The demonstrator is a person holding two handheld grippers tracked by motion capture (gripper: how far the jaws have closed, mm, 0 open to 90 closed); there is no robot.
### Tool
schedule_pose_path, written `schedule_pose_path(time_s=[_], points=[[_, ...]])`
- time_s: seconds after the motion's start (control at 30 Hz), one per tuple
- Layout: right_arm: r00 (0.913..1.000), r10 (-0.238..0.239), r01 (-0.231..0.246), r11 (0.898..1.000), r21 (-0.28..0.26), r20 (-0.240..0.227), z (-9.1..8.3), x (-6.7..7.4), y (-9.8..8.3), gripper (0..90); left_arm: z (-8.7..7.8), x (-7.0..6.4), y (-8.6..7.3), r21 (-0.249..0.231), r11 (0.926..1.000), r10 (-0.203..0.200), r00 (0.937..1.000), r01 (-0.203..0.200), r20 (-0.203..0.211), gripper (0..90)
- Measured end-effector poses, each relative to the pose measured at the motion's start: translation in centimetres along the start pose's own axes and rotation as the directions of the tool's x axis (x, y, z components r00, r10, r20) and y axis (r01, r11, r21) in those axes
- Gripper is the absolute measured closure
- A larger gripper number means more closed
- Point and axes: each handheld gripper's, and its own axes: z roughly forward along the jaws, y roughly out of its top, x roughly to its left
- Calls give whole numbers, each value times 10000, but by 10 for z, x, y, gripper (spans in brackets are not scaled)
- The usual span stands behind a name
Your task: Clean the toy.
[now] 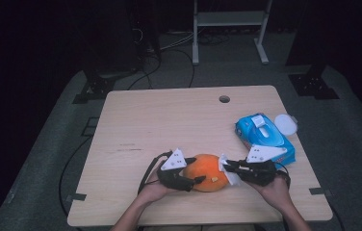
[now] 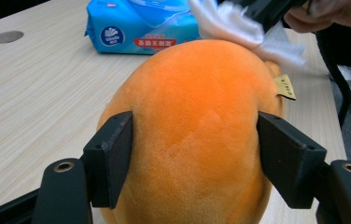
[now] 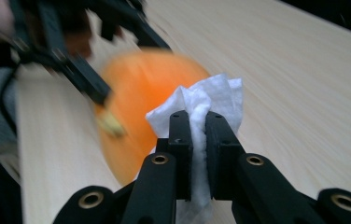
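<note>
An orange plush toy (image 1: 208, 171) lies near the table's front edge, between the two grippers. My left gripper (image 1: 194, 172) holds it from the left, and in the left gripper view its two pads (image 2: 115, 154) press into the toy's sides (image 2: 197, 93). A small yellow tag (image 2: 285, 87) hangs from the toy. My right gripper (image 3: 199, 135) is shut on a crumpled white wipe (image 3: 211, 95). That wipe (image 1: 228, 173) rests against the toy's right end, where the right gripper (image 1: 225, 166) comes in from the right. The toy (image 3: 141, 93) is blurred in the right gripper view.
A blue pack of wet wipes (image 1: 265, 137) lies at the right of the wooden table (image 1: 169, 120), with a round white lid (image 1: 285, 124) beside it. A cable hole (image 1: 224, 99) sits near the far edge. Cables and stands are on the floor behind.
</note>
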Motion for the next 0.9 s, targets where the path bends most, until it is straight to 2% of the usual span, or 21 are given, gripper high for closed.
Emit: schedule_pose_path(time_s=[0.07,0.17,0.2,0.27,0.37,0.4,0.43,0.47,0.5,0.53,0.57,0.6,0.63,0.67,0.73,0.8,0.83,0.87,0.9], points=[[9996,-248,249,9997,42,-167,4,4,4,812,-2,2,0,107,9999,63,9998,-65,171,293],[9985,-189,191,9998,41,-505,8,5,-1,813,-9,10,3,-32,9985,-544,9964,548,655,186],[9975,-271,280,9995,124,-651,8,5,-2,813,-9,12,5,-56,9970,-772,9949,777,653,140],[9948,-383,402,9990,182,-946,8,8,-4,812,-7,16,6,109,9916,-1297,9882,1293,820,77],[9916,-583,618,9977,271,-1150,11,13,-3,812,4,17,-2,767,9844,-1676,9760,1581,1392,58],[9917,-545,585,9978,314,-1162,11,12,-2,812,5,15,-5,680,9864,-1574,9788,1495,1313,67],[9923,-494,537,9979,351,-1138,12,11,-1,812,4,14,-6,585,9887,-1443,9826,1382,1172,134],[9930,-431,469,9984,321,-1104,12,10,-1,812,2,13,-4,574,9919,-1181,9892,1134,872,202],[9940,-293,321,9992,243,-1053,12,8,0,812,1,11,-2,461,9944,-984,9930,955,649,289],[9950,-244,263,9995,184,-964,11,8,1,812,-1,9,1,218,9979,-616,9977,610,298,329],[9967,-305,311,9995,65,-751,10,7,4,812,-1,6,3,65,9991,-414,9991,414,37,361],[9974,-346,346,9994,-18,-626,9,7,6,812,-2,3,6,-95,10000,-9,9991,5,-435,371],[9984,-374,369,9992,-129,-432,8,7,8,812,-1,0,7,-160,9991,388,9951,-404,-908,372],[9987,-411,406,9990,-182,-294,7,6,9,812,0,-1,7,-139,9983,552,9918,-572,-1155,370],[9995,-301,301,9995,-87,-79,9,2,7,812,2,1,4,162,9978,655,9937,-643,-912,359],[9995,-255,247,9990,376,199,14,-6,-1,812,1,3,-1,194,9984,545,9956,-532,-768,347],[9998,-24,14,9988,495,202,15,-12,-7,812,0,6,-3,245,9990,398,9972,-383,-628,331],[9991,406,-412,9979,500,139,15,-17,-12,813,-1,7,-4,233,9994,286,9981,-273,-547,318],[9983,543,-555,9967,595,208,15,-19,-15,812,-2,8,-5,200,9996,232,9984,-222,-512,309]])
